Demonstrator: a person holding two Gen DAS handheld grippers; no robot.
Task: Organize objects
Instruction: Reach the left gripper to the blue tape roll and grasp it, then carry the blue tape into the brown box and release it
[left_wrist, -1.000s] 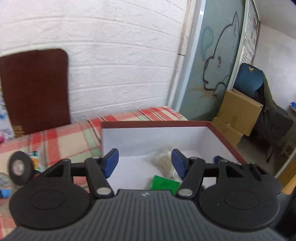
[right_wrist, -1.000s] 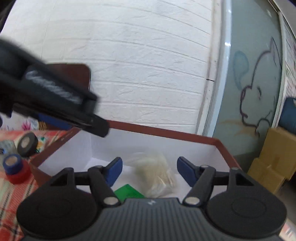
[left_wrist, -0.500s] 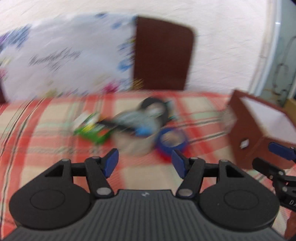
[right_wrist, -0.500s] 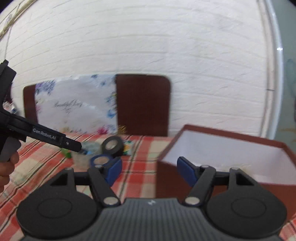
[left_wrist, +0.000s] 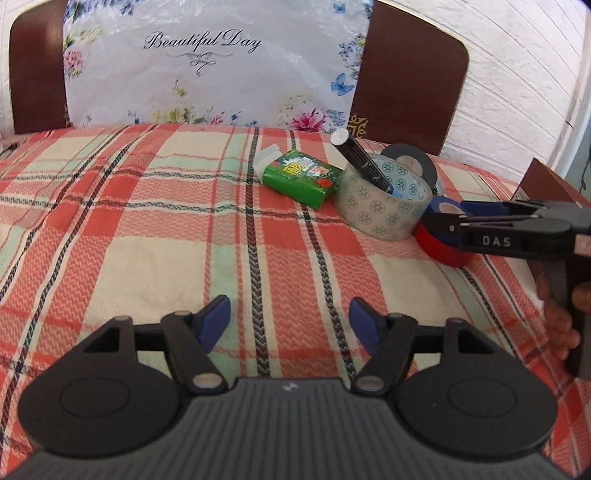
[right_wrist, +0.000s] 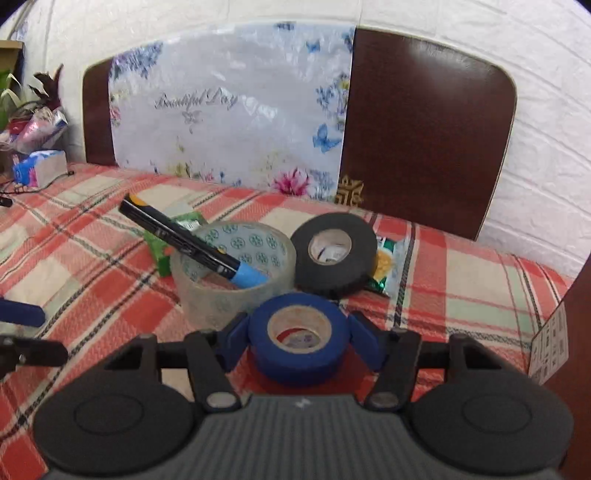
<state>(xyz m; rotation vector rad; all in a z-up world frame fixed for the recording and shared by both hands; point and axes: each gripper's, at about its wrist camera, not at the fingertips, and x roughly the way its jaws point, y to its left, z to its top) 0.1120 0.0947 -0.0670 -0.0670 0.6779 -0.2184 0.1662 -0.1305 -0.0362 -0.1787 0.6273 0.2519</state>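
Note:
My right gripper (right_wrist: 299, 338) has a blue pad on each side of a blue tape roll (right_wrist: 298, 341); whether they press on it I cannot tell. The blue roll sits on a red roll (left_wrist: 439, 247). My right gripper also shows in the left wrist view (left_wrist: 443, 219). Behind stand a patterned clear tape roll (right_wrist: 236, 273) with a black and blue marker (right_wrist: 184, 236) leaning in it, a black tape roll (right_wrist: 332, 254) and a green box (left_wrist: 299, 177). My left gripper (left_wrist: 290, 325) is open and empty above the plaid cloth.
A brown box (right_wrist: 576, 332) stands at the right edge. A small snack packet (right_wrist: 388, 269) lies behind the black roll. A dark headboard (right_wrist: 424, 129) with a floral plastic sheet (left_wrist: 207, 62) backs the bed. Clutter sits at far left (right_wrist: 37, 147).
Both grippers swung left, away from the brown box, to the pile of tape rolls. My right gripper came down around the blue roll.

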